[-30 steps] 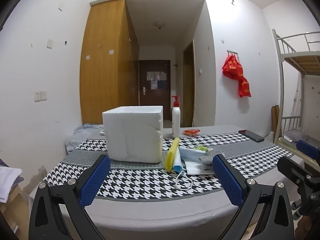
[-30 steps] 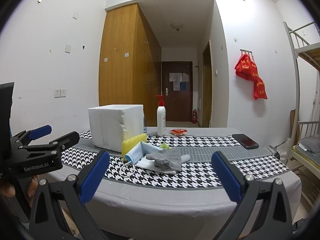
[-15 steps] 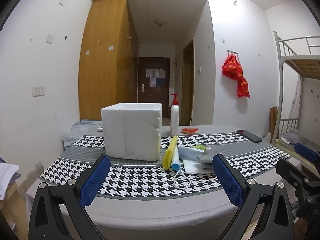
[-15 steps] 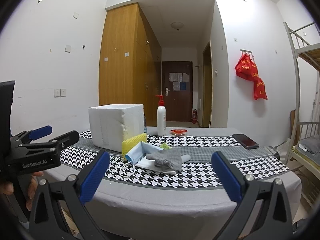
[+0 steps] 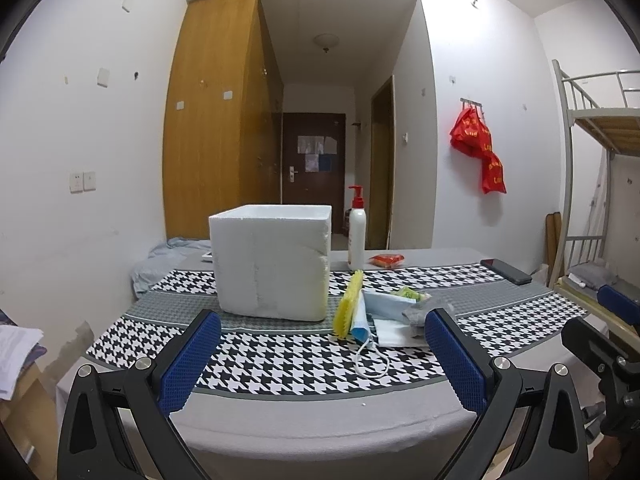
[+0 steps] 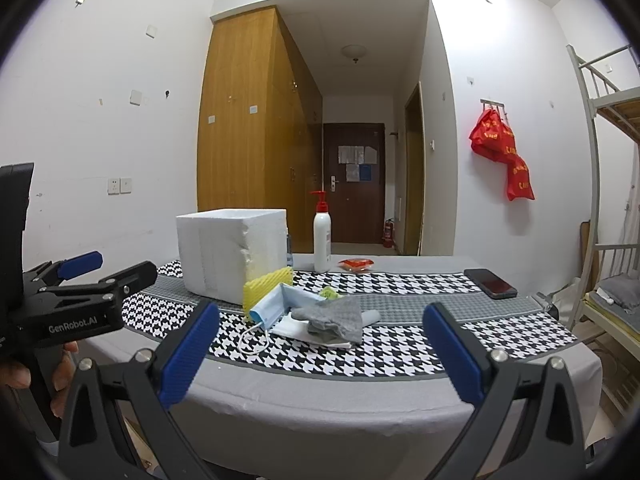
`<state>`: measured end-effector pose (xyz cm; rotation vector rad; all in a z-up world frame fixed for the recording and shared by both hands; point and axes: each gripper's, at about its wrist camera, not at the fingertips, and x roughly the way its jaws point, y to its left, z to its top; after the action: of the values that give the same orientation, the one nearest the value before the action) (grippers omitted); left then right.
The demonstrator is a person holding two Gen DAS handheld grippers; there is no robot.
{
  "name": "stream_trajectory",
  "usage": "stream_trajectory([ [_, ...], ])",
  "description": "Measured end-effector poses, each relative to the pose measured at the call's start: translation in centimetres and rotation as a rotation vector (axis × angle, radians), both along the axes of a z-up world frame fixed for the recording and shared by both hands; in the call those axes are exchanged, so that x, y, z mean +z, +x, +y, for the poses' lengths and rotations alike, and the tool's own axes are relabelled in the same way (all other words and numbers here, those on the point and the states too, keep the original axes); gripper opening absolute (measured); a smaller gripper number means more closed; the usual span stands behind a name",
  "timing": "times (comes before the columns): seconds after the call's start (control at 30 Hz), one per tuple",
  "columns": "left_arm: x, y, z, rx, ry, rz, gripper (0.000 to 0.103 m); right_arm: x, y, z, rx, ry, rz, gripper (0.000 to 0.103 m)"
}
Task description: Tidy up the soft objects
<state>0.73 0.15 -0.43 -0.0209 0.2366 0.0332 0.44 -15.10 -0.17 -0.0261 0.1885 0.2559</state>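
Note:
A small heap of soft things lies mid-table: a yellow sponge (image 5: 349,303) (image 6: 267,287) on edge, a light blue face mask (image 5: 360,322) (image 6: 269,309) with a white ear loop, a grey cloth (image 6: 335,318) (image 5: 420,312), a white tissue (image 6: 294,329) and a green scrap (image 6: 330,291). Just left of the heap stands a white foam box (image 5: 272,262) (image 6: 230,252). My left gripper (image 5: 322,360) is open and empty, short of the table's near edge. My right gripper (image 6: 320,354) is open and empty too, facing the heap from the front.
A houndstooth runner (image 5: 280,364) covers the grey table. Behind the box stand a white pump bottle (image 6: 322,240) and a red packet (image 6: 356,264); a black phone (image 6: 490,283) lies far right. A bunk bed frame (image 5: 592,184) stands right. A hand (image 6: 60,376) holds the left gripper's body (image 6: 68,312).
The left wrist view has tilted up slightly and drifted, so the table sits lower in frame. The right wrist view is nearly unchanged. Both grippers stay open.

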Motion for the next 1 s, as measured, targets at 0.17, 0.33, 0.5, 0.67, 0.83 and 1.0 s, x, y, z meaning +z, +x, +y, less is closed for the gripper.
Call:
stream_trajectory([
  [0.17, 0.1, 0.1, 0.0, 0.008, 0.006, -0.003, 0.102, 0.1, 0.0, -0.1, -0.001, 0.005, -0.002, 0.103],
  [0.33, 0.2, 0.1, 0.1, 0.005, 0.003, -0.005, 0.102, 0.1, 0.0, -0.2, -0.001, 0.006, -0.003, 0.103],
  [0.5, 0.3, 0.1, 0.2, 0.002, 0.004, -0.006, 0.102, 0.1, 0.0, -0.2, -0.001, 0.005, -0.004, 0.103],
  [0.67, 0.2, 0.5, 0.1, 0.004, 0.008, -0.001, 0.102, 0.1, 0.3, -0.2, -0.016, 0.007, 0.000, 0.103],
  [0.83, 0.3, 1.2, 0.3, -0.004, -0.001, 0.009, 0.102, 0.2, 1.1, 0.0, -0.014, 0.011, 0.014, 0.103],
  [1.0, 0.4, 2.0, 0.6, -0.010, -0.003, 0.010, 0.102, 0.2, 2.4, 0.1, -0.015, 0.007, 0.035, 0.103],
])
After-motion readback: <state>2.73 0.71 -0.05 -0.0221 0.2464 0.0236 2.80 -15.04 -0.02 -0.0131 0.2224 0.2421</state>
